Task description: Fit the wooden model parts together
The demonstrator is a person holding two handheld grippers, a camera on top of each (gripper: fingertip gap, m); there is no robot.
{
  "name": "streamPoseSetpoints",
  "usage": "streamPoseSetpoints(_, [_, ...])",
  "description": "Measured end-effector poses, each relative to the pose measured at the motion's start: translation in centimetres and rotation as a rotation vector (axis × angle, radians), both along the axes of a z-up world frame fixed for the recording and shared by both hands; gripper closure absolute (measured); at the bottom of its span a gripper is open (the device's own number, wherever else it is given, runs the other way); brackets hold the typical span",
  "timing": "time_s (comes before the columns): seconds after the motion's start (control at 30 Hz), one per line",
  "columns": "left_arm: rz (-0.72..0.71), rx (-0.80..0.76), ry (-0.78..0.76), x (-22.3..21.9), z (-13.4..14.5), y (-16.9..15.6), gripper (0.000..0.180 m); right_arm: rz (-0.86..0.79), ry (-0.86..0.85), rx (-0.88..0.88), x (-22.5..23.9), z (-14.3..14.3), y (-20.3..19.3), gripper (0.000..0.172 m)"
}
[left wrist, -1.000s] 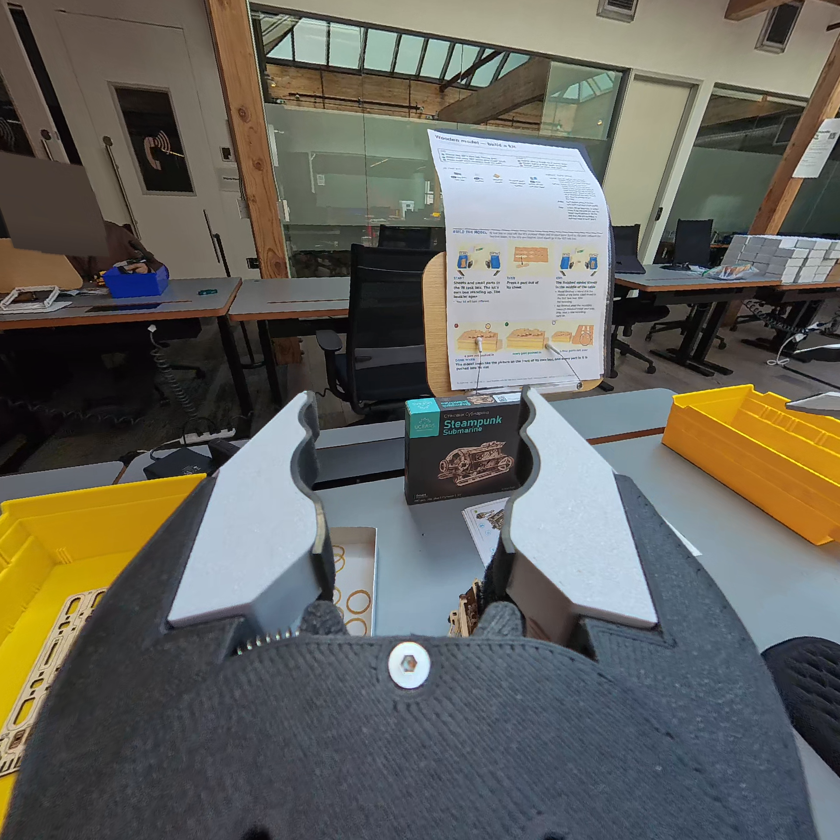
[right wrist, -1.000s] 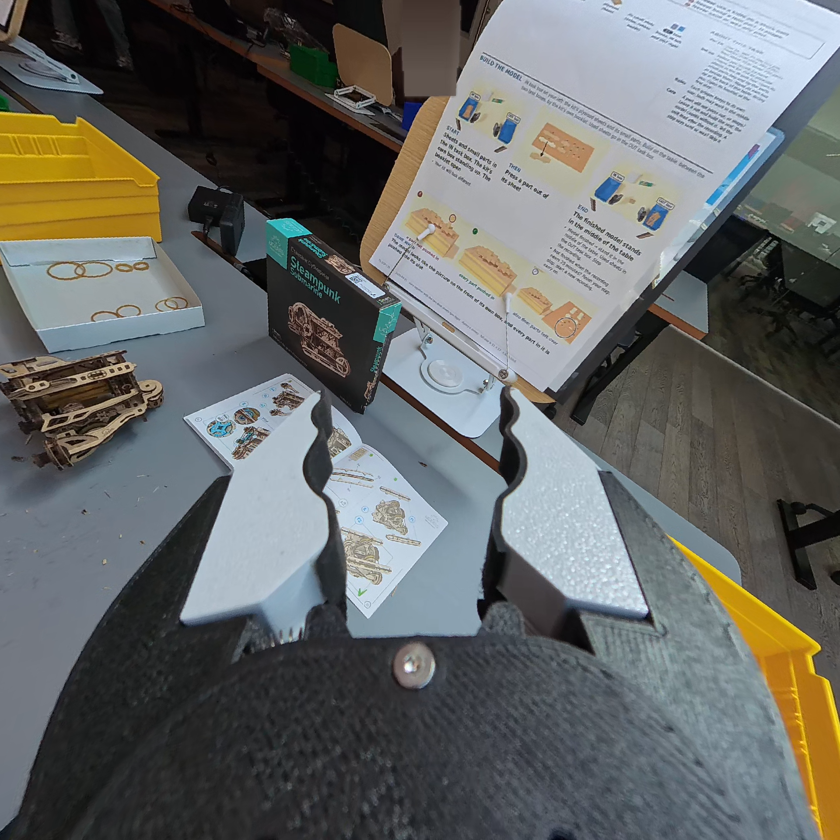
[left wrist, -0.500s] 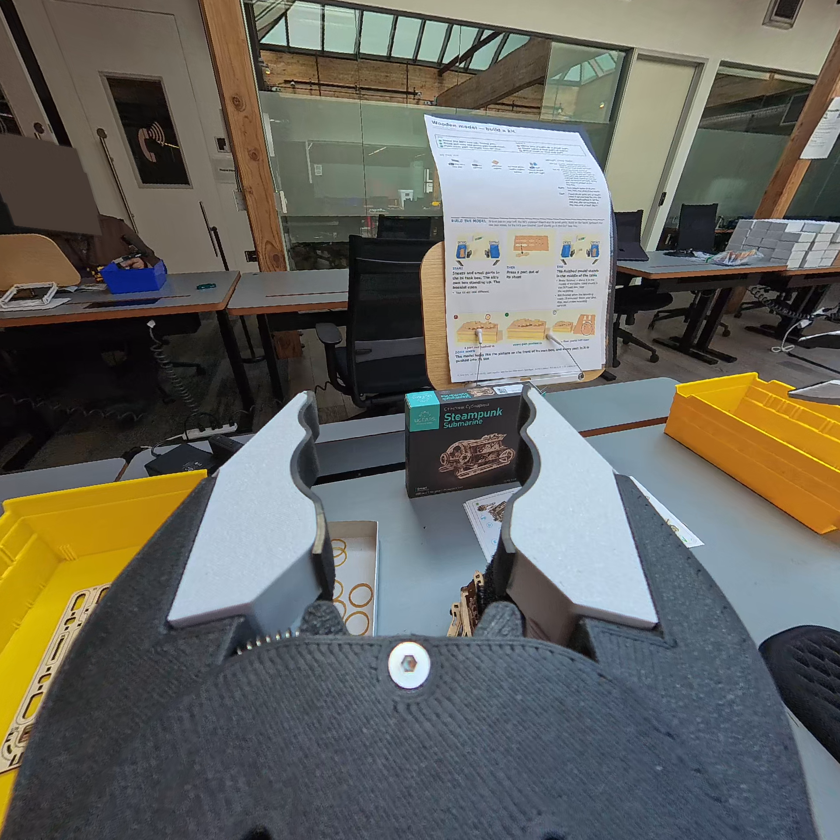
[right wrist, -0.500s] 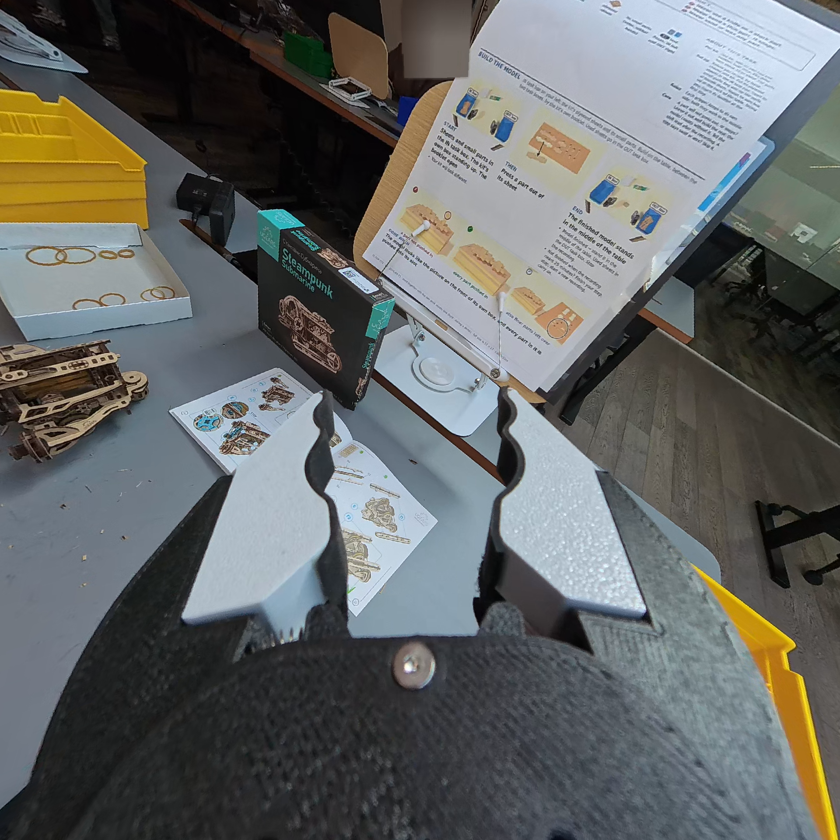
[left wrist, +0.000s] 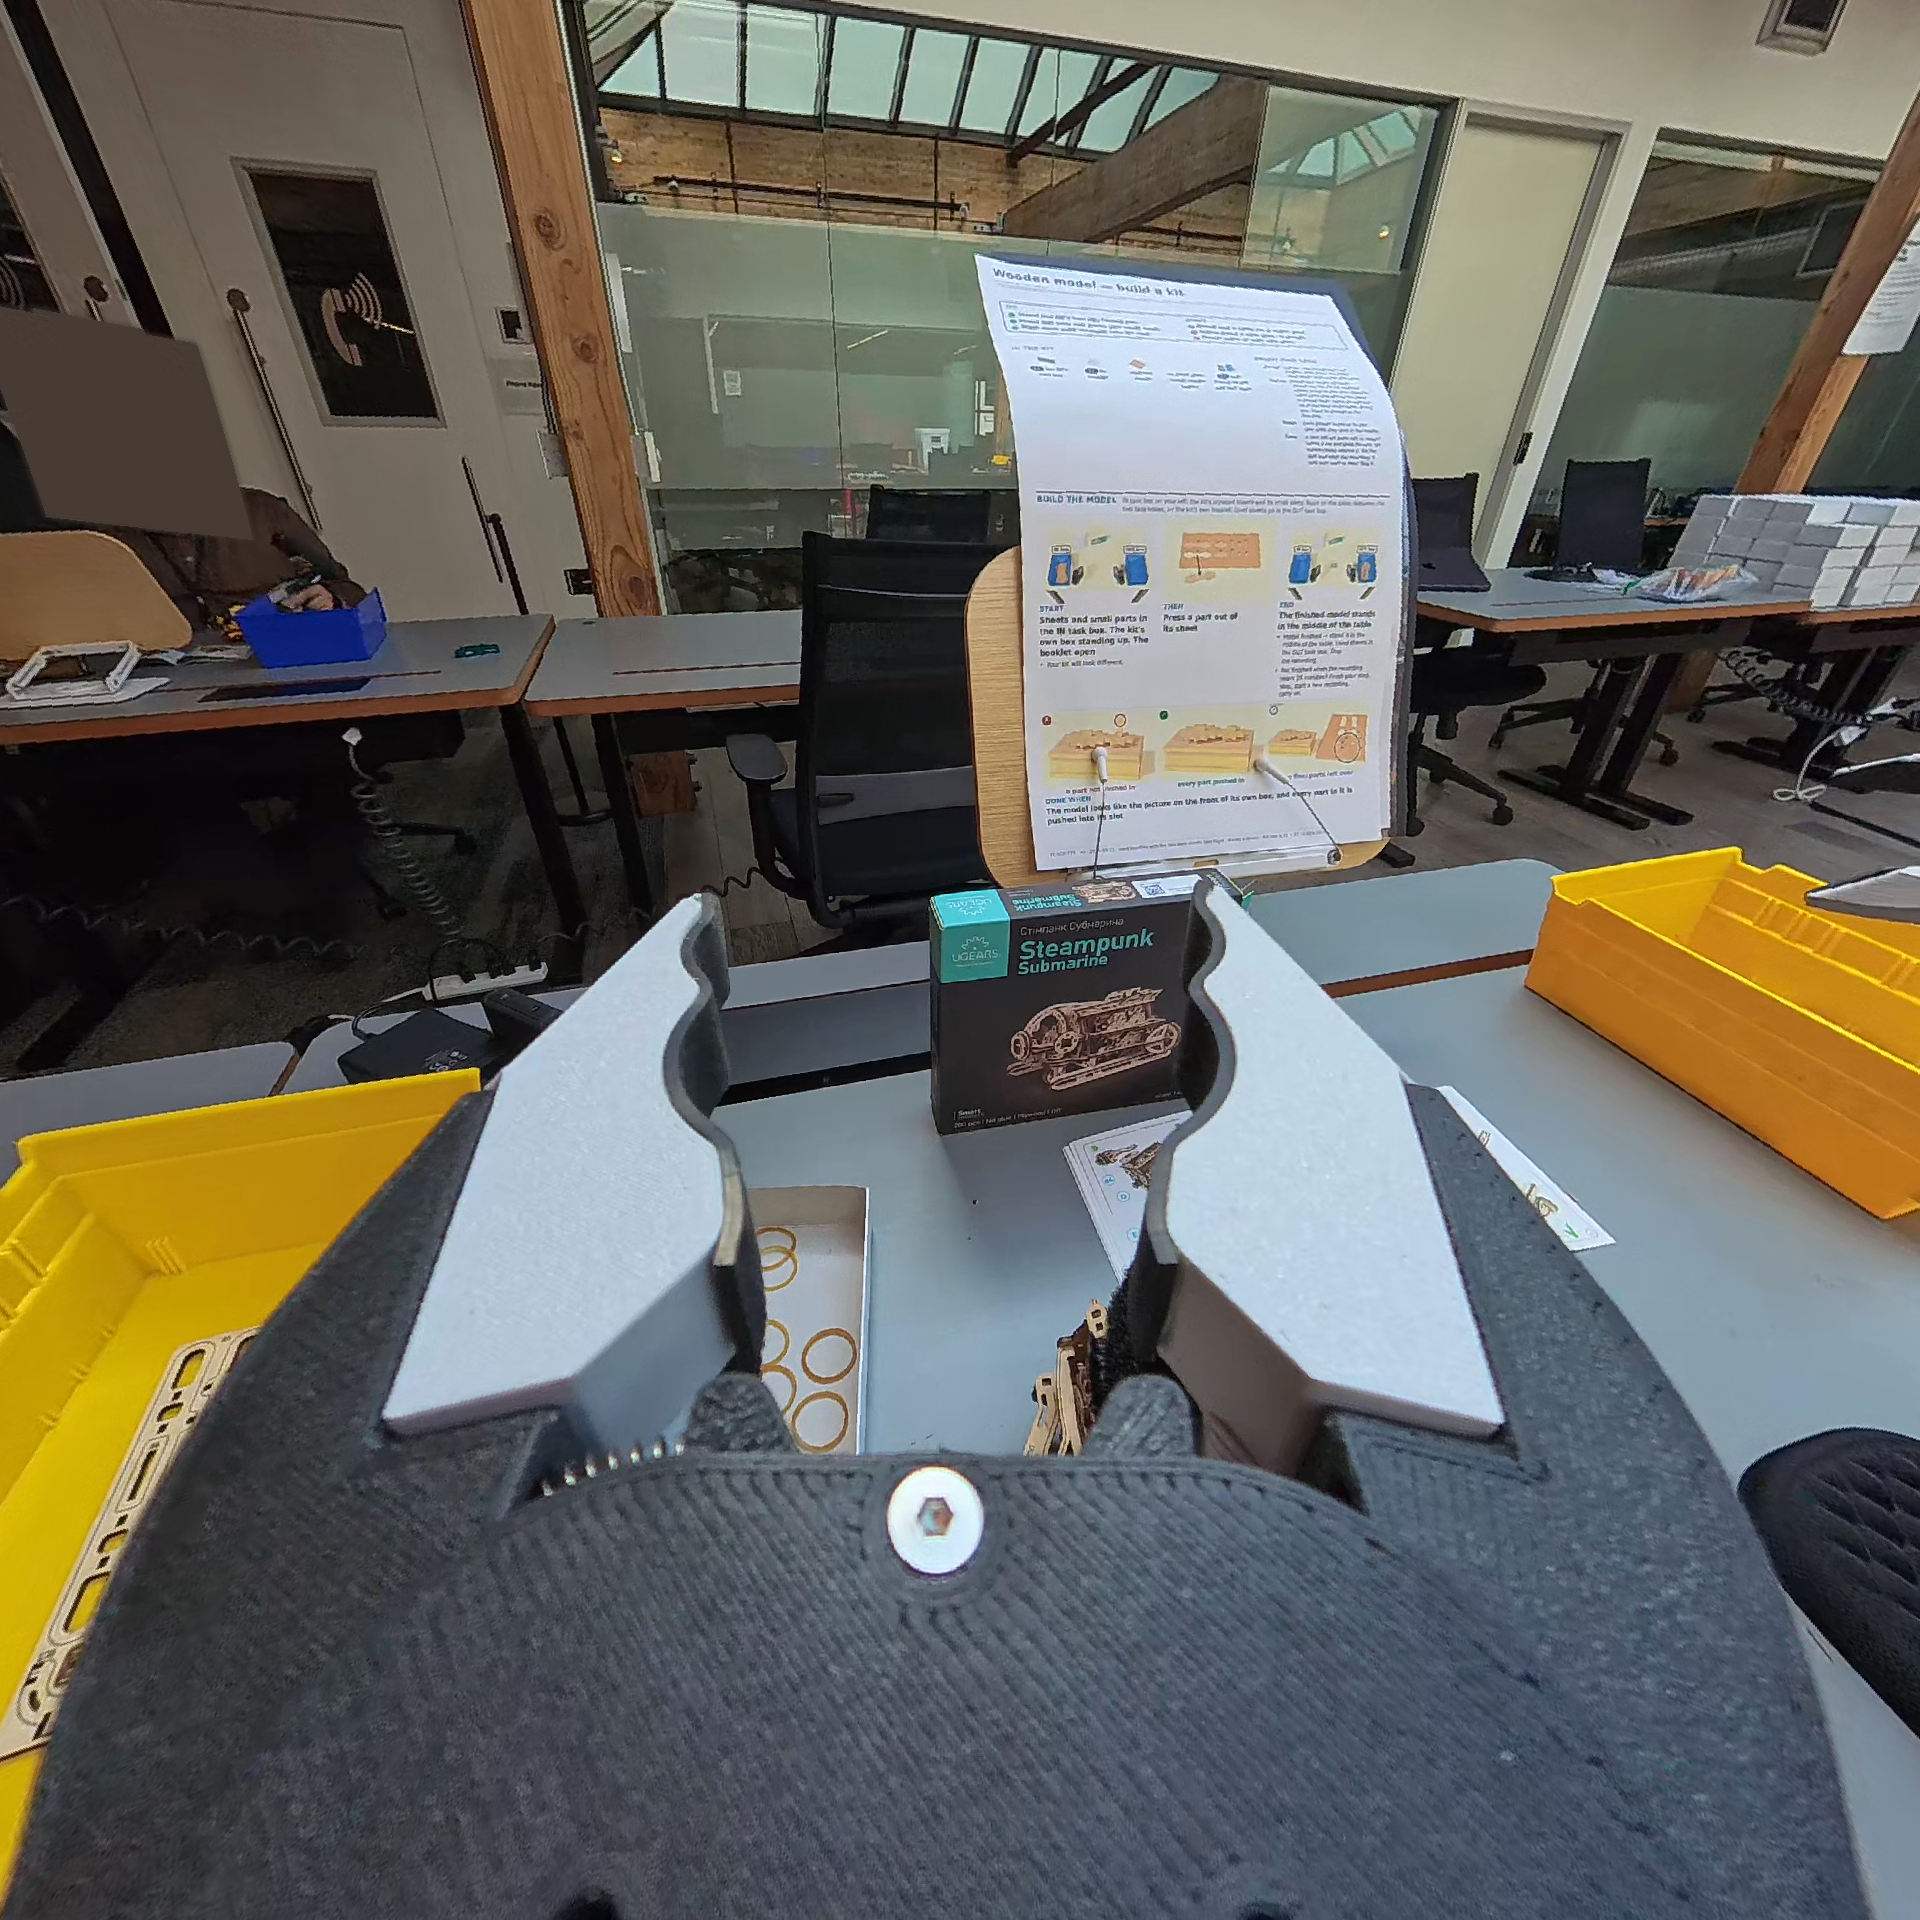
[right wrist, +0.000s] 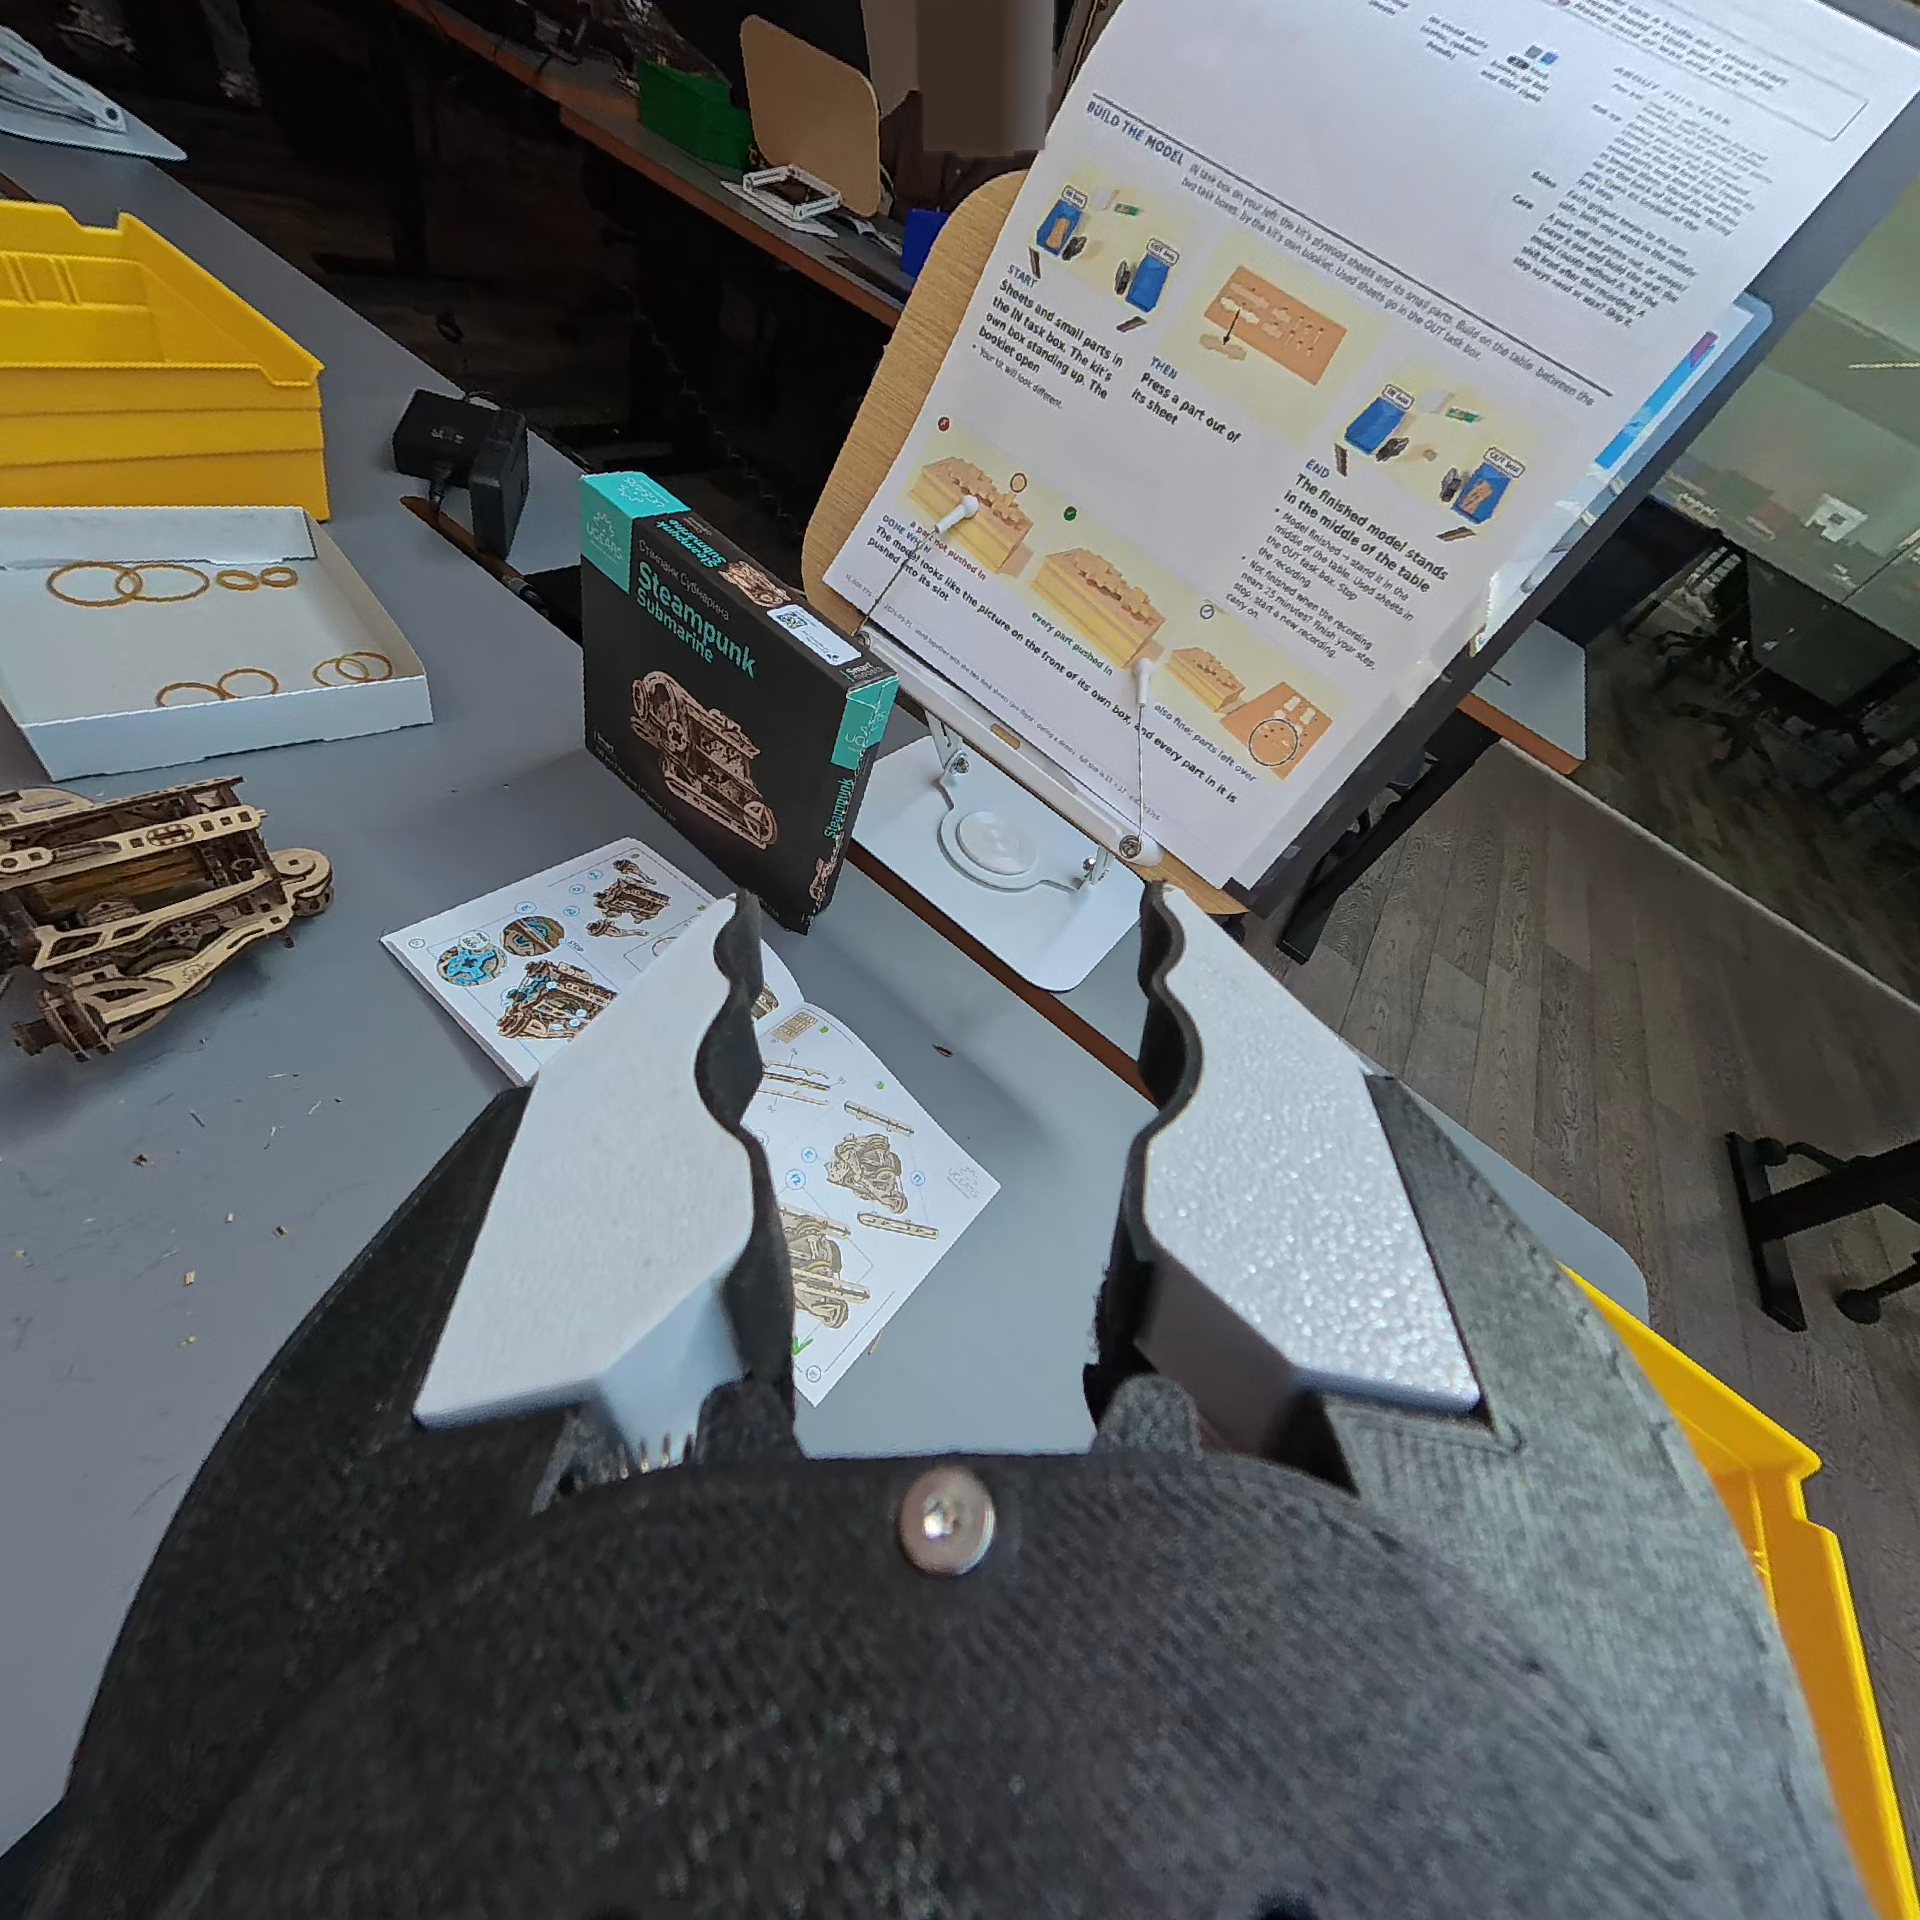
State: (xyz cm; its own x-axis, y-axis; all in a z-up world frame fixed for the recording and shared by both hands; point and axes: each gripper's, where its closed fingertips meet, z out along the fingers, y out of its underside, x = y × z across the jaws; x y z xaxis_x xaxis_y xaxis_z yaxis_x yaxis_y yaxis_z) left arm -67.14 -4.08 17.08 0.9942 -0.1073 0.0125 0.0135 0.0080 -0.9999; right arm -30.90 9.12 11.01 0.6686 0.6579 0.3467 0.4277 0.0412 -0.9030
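The partly built wooden model (right wrist: 135, 894) lies on the grey table (right wrist: 312, 1195) at the left of the right wrist view; a sliver of it (left wrist: 1065, 1387) shows low between the fingers in the left wrist view. My left gripper (left wrist: 951, 914) is open and empty, held above the table and facing the dark kit box (left wrist: 1060, 1013). My right gripper (right wrist: 945, 909) is open and empty above the open instruction booklet (right wrist: 831, 1143). A plywood parts sheet (left wrist: 104, 1496) lies in the yellow bin (left wrist: 187, 1164) on the left.
A white tray (right wrist: 239, 717) holds several rubber bands. The kit box (right wrist: 717, 696) stands before an instruction sheet on a stand (right wrist: 1299, 416). Another yellow bin (left wrist: 1714, 1018) sits on the right. A black charger (right wrist: 468, 447) lies at the table's back edge. About 30 centimetres separates my left fingertips from the partly built wooden model (right wrist: 135, 894).
Both grippers stayed open and empty. The left view shifted only slightly. The right gripper drifted a little, so the model and white tray moved in its view.
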Motion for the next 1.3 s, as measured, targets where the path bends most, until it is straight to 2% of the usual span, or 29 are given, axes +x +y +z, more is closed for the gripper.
streamPoseSetpoints(0.3, [-0.005,-0.015,0.009,0.2,-0.3,0.1,0.094,-0.003,0.003,-0.002,0.1,0.0,0.1,0.099])
streamPoseSetpoints(0.47, [-0.027,-0.077,0.039,0.6,-1.5,0.8,0.099,-0.004,0.002,-0.005,0.2,0.0,0.1,0.099])
streamPoseSetpoints(0.57, [-0.16,-0.188,0.074,2.2,-4.2,2.2,0.101,-0.005,0.002,-0.006,0.2,0.0,0.1,0.099])
streamPoseSetpoints(0.67, [-0.341,-0.417,0.033,4.1,-9.0,3.7,0.114,-0.004,0.005,-0.007,0.2,0.0,0.1,0.099])
streamPoseSetpoints(0.77, [-0.327,-0.604,0.07,3.9,-13.0,4.9,0.106,-0.007,0.006,-0.005,0.4,0.1,0.0,0.098])
streamPoseSetpoints(0.83, [-0.323,-0.664,0.083,4.1,-14.1,5.2,0.106,-0.008,0.009,-0.004,0.5,0.2,0.0,0.099])
streamPoseSetpoints(0.97, [-0.318,-0.622,0.088,4.5,-13.2,5.5,0.109,-0.009,0.011,-0.009,0.6,0.1,0.2,0.098])
streamPoseSetpoints(1.17, [-0.256,-0.426,0.04,3.7,-8.8,4.8,0.111,-0.008,0.003,-0.022,0.4,-0.3,0.5,0.098])
streamPoseSetpoints(1.3, [-0.229,-0.364,0.034,3.4,-7.2,3.8,0.11,-0.007,-0.008,-0.028,0.3,-0.6,0.5,0.098])
